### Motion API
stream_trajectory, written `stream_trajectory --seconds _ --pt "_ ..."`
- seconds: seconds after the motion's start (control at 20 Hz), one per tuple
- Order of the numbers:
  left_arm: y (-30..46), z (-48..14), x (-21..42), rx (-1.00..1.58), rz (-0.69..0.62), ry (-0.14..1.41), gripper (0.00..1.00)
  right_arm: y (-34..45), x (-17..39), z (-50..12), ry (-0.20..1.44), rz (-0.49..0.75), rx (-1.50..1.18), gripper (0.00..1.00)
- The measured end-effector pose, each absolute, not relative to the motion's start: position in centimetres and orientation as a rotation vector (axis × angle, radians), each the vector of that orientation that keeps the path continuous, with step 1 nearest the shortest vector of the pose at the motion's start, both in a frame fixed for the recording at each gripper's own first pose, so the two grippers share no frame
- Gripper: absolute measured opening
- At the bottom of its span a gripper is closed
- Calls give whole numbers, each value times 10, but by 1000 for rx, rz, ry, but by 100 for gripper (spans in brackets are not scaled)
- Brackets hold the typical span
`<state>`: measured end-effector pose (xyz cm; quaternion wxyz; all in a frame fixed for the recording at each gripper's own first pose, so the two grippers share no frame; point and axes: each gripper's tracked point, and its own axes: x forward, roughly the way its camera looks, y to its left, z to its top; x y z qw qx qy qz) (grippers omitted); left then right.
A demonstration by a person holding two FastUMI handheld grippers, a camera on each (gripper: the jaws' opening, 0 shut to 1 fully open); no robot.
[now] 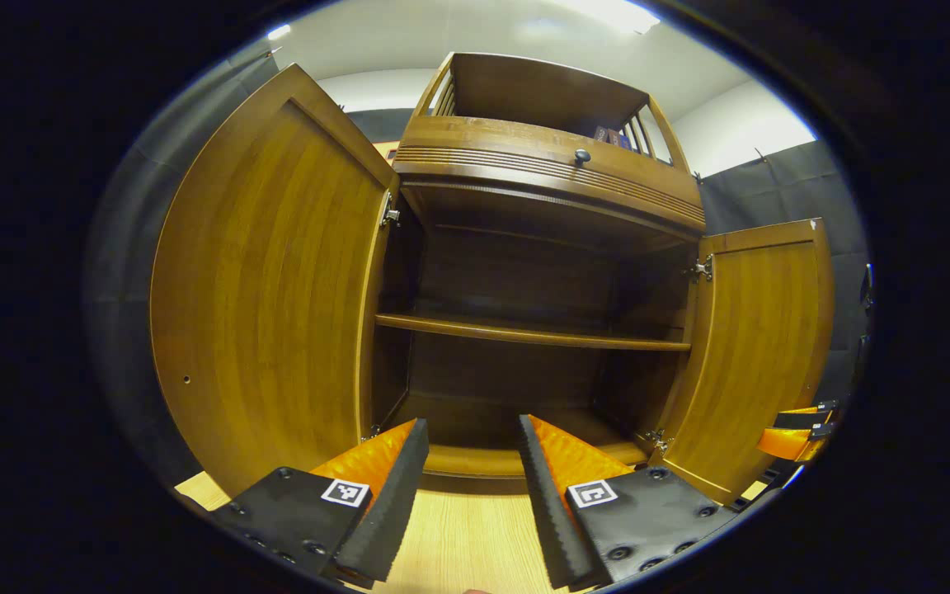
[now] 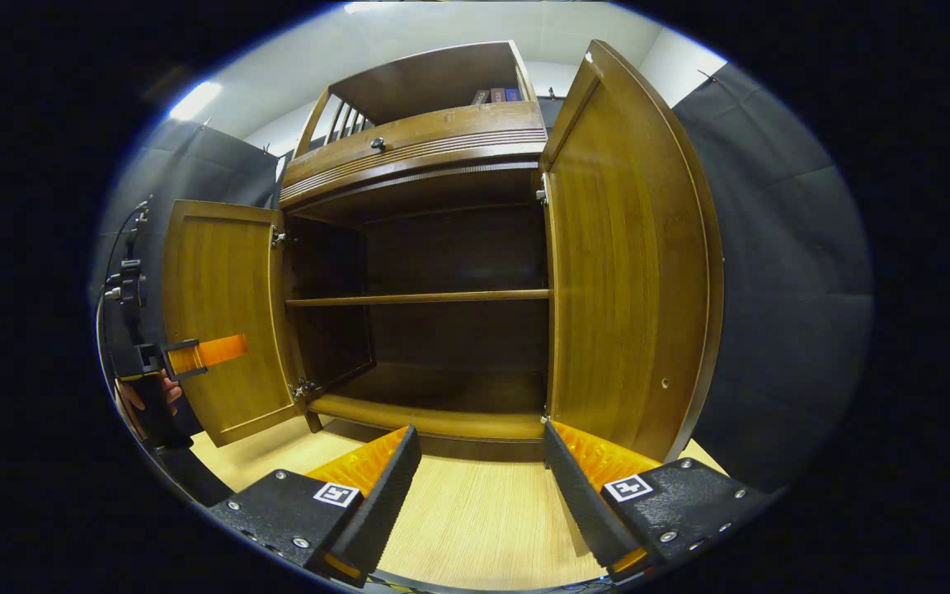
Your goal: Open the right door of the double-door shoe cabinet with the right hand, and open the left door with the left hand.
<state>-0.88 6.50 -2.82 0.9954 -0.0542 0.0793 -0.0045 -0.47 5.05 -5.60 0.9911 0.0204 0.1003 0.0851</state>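
Both doors of the shoe cabinet [image 1: 524, 272] stand swung wide, showing its dark inside and a single shelf [image 1: 524, 332]. In the left gripper view my left tool [image 1: 467, 450] has its fingers spread apart and holds nothing, low over the pale wooden floor [image 1: 463, 536] in front of the cabinet. The left door [image 1: 269, 289] is close on the left there, and the right door [image 1: 751, 355] farther off. In the right gripper view my right tool [image 2: 479, 454] is likewise spread apart and empty, with the right door [image 2: 627, 272] just beside it. That view also shows my left tool [image 2: 207, 353] farther off, in my hand [image 2: 149, 400], in front of the left door [image 2: 223, 318]. Above the doors sits a drawer with a knob [image 1: 581, 155].
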Motion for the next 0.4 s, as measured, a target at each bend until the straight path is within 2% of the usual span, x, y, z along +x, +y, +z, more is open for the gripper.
stream_trajectory --seconds 0.2,0.35,0.4 --pt "75 -43 -6 -151 39 216 94 52 -5 -59 208 173 44 98" --pt "87 -53 -10 -171 81 240 94 51 -5 -59 206 172 42 98" --pt "88 -57 -12 -175 85 251 94 51 -5 -59 208 171 42 92"
